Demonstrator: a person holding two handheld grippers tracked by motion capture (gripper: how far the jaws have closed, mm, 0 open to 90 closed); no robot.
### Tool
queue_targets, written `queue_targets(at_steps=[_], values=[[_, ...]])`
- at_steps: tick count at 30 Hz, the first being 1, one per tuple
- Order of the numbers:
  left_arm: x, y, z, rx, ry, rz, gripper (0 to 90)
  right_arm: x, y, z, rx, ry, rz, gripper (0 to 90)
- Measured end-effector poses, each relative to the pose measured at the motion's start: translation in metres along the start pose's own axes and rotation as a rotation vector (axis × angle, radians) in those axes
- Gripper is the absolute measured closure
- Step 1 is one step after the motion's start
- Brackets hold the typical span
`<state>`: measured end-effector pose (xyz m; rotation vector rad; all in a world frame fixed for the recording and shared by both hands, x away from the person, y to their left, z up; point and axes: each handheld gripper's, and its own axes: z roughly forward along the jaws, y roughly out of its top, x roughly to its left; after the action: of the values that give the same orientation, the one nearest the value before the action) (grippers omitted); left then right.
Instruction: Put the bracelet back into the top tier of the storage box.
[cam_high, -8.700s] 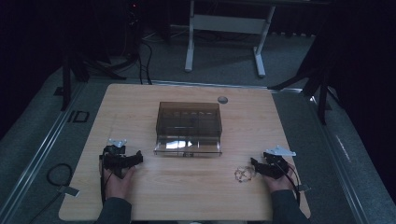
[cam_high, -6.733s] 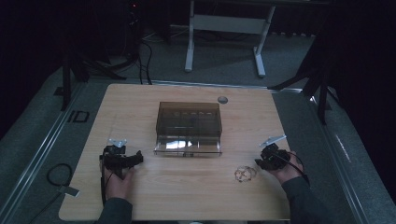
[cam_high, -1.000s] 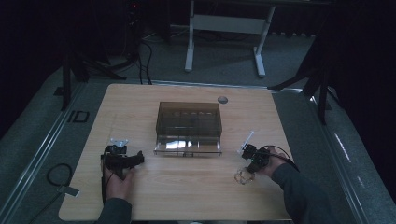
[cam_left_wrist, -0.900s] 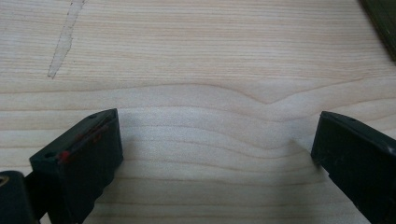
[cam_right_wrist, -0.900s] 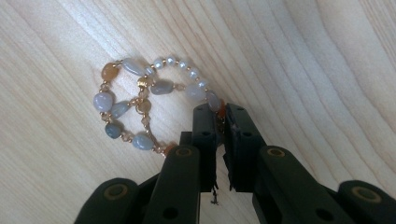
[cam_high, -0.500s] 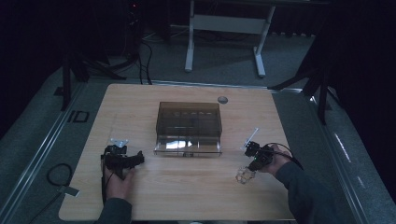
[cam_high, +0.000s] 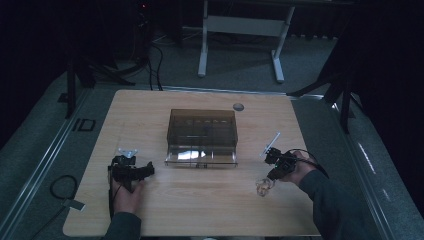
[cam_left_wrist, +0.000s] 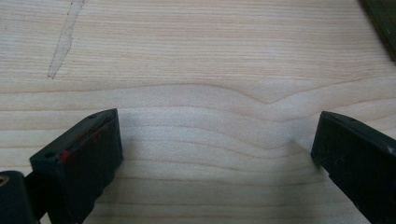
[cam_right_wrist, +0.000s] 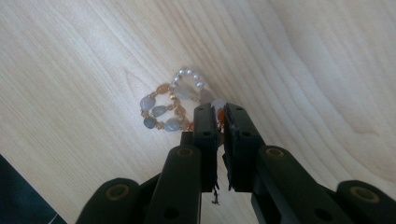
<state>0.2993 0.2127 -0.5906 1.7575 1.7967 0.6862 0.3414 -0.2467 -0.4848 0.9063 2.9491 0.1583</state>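
Beads are now pinched in the right gripper (cam_right_wrist: 219, 116): its two black jaws stand pressed together on one edge of the bracelet (cam_right_wrist: 173, 103), a loop of pearly, grey and orange stones whose free part hangs out past the jaw tips against the wood. Half a second earlier the bracelet lay flat on the table (cam_high: 200, 210) just in front of that gripper; in the high view it now dangles at the gripper's tip (cam_high: 272, 175), low over the boards, and whether its lowest beads touch the wood I cannot tell. My reading is that the grasp is made and the lift is just starting, with the carry toward the box yet to come.

The right forearm comes in from the lower right corner, the hand tipped so the gripper points down and to the left.

The left gripper (cam_high: 145, 170) has not moved over these seconds; it rests on the table at the near left, jaws spread wide with only bare wood between them (cam_left_wrist: 215, 154).

Farther up, the smoky transparent box (cam_high: 202, 135) sits mid-table, well apart from the bracelet. A small round disc (cam_high: 238, 106) lies beyond it, near the far edge.
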Motion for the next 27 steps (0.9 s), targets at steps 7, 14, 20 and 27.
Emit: queue_targets(at_steps=[7, 14, 20, 27], values=[[0.000, 0.000, 0.000, -0.001, 0.000, -0.001, 2.0, -0.001, 0.002, -0.019, -0.016, -0.003, -0.014, 83.8], [0.000, 0.000, 0.000, 0.000, 0.000, 0.000, 2.0, 0.001, 0.006, -0.036, -0.012, -0.021, -0.040, 83.8], [0.000, 0.000, 0.000, -0.003, 0.000, -0.004, 2.0, 0.002, 0.009, -0.049, -0.013, -0.033, -0.051, 83.9], [0.000, 0.000, 0.000, -0.004, 0.000, -0.005, 2.0, 0.003, 0.011, -0.059, -0.019, -0.041, -0.062, 83.9]])
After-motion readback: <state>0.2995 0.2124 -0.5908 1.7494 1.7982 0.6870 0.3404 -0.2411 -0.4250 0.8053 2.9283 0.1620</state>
